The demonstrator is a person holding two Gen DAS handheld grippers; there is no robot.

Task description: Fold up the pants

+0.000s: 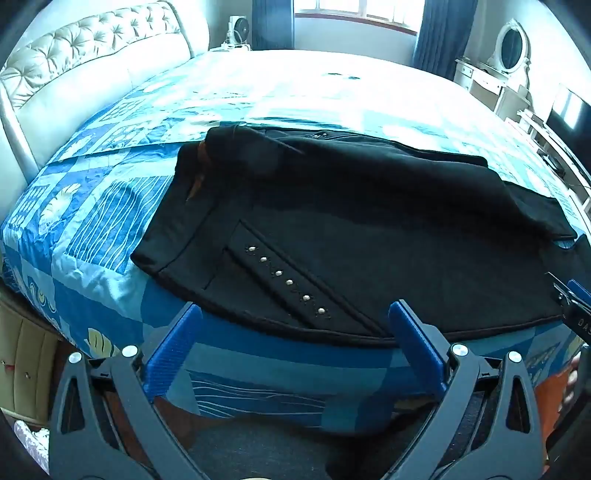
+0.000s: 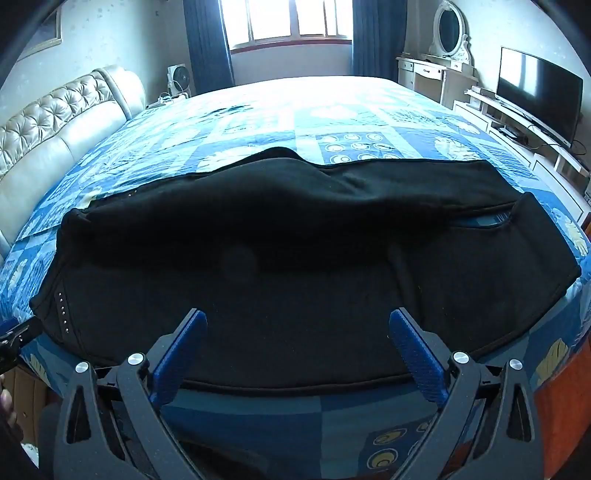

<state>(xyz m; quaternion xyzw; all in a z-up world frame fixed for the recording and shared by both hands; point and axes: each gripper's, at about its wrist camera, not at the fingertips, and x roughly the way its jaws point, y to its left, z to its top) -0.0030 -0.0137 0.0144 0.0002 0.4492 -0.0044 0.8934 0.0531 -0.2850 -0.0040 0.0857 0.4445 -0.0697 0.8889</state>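
Note:
Black pants (image 1: pixel 369 229) lie crosswise on the bed near its front edge, one leg laid over the other. A row of metal studs (image 1: pixel 284 281) marks the pocket at the waist end, on the left. My left gripper (image 1: pixel 295 314) stands open just before the near hem at the waist end, nothing between its blue fingers (image 1: pixel 173 347). In the right wrist view the pants (image 2: pixel 295 258) fill the middle, leg ends at the right. My right gripper (image 2: pixel 295 321) is open over the near edge of the cloth, its fingers (image 2: pixel 413 350) holding nothing.
The bed wears a blue patterned quilt (image 2: pixel 332 118). A tufted cream headboard (image 1: pixel 74 62) runs along the left. A dressing table with an oval mirror (image 2: pixel 448 29) and a television (image 2: pixel 535 92) on a low stand line the right wall. A fan (image 2: pixel 179 79) stands by the window.

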